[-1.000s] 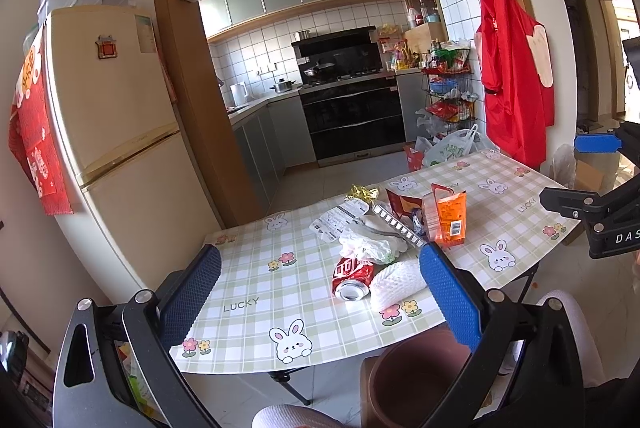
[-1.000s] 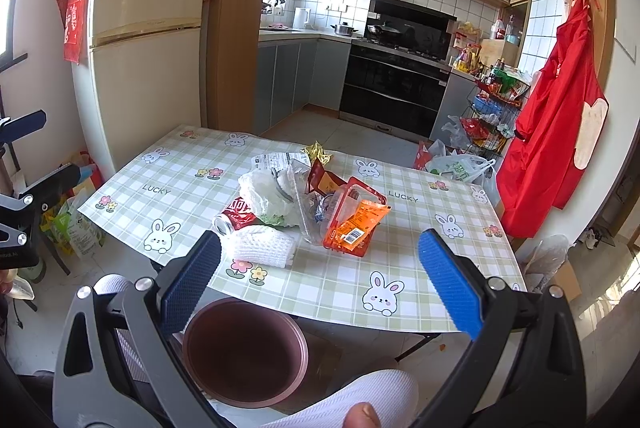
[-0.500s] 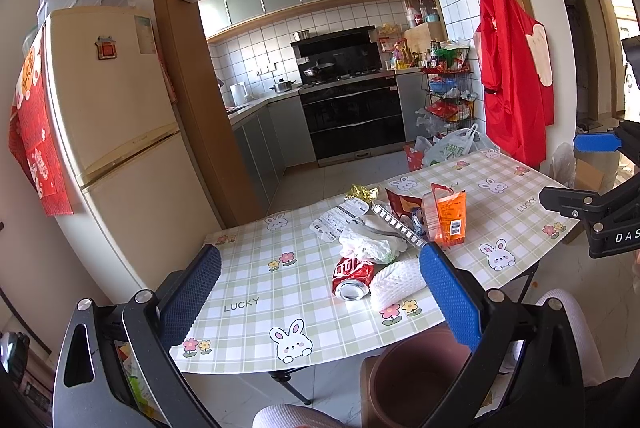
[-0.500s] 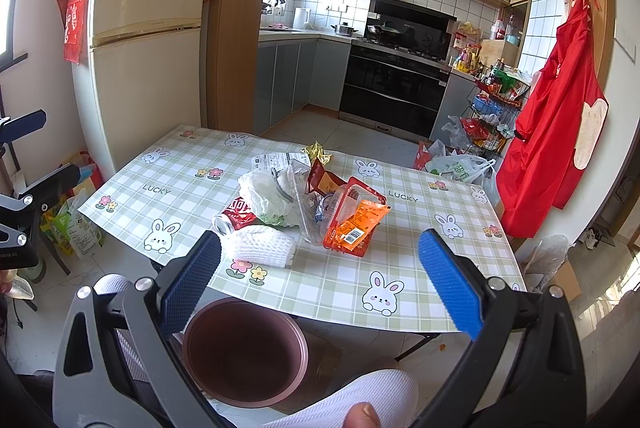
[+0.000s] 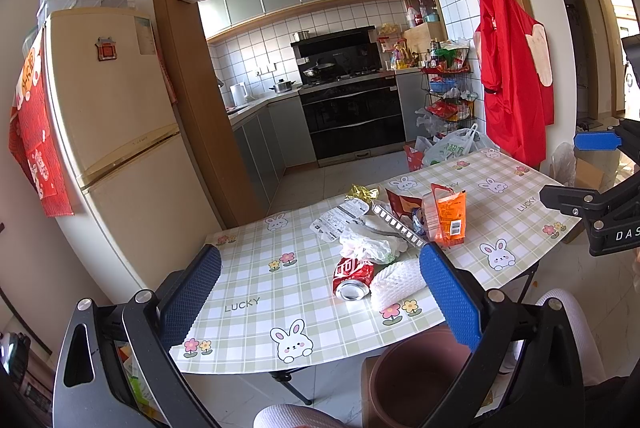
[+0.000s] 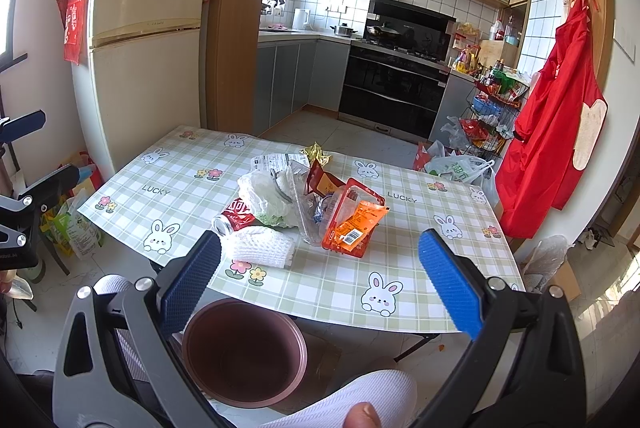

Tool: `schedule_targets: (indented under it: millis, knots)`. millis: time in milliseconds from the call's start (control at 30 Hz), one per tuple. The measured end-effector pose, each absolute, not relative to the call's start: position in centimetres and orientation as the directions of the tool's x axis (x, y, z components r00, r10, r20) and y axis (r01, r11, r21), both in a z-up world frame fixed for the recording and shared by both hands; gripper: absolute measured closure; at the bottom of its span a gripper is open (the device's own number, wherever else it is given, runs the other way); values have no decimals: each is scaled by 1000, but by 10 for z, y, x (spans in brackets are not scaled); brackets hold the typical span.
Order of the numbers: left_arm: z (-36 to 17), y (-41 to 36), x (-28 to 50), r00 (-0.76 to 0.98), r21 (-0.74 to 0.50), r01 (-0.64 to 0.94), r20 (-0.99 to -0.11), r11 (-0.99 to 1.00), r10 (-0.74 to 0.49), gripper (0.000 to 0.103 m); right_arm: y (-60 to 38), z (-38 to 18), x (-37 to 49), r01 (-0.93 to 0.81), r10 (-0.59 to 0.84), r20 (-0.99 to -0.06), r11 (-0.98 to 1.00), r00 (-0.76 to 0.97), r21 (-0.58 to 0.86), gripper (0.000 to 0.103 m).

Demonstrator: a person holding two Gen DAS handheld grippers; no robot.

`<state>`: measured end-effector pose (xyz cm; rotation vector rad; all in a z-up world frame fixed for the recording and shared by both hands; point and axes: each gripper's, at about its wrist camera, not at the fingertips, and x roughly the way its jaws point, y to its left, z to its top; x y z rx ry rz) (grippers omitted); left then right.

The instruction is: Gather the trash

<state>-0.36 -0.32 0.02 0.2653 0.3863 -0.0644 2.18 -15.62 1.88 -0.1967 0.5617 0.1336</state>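
A heap of trash lies mid-table: a crushed red can (image 5: 352, 276) (image 6: 236, 214), a white foam net sleeve (image 5: 396, 284) (image 6: 260, 248), crumpled white plastic (image 5: 370, 246) (image 6: 266, 194), an orange packet in a clear tray (image 5: 450, 216) (image 6: 354, 222) and a gold wrapper (image 5: 362, 193) (image 6: 316, 152). A brown bin (image 5: 416, 376) (image 6: 244, 348) stands on the floor below the table's near edge. My left gripper (image 5: 320, 302) hangs open before the table, nothing between its blue pads. My right gripper (image 6: 320, 288) is open too, held over the near edge.
The checked tablecloth (image 5: 248, 292) (image 6: 420, 228) covers a folding table. A cream fridge (image 5: 112, 132) (image 6: 148, 40) stands left, a wooden pillar (image 5: 200, 100) beside it. A red apron (image 6: 556, 136) hangs right, with bags and a wire rack (image 6: 488, 124) beneath. A person's white-clad knees (image 6: 352, 404) show below.
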Motion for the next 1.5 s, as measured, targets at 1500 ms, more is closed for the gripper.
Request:
schedule_targets:
  millis: [1500]
  knots:
    - [-92,24,37,849,159,191,-522,969,-82,6,-164,-82,51,-164,109,-616,986,780,-33,6]
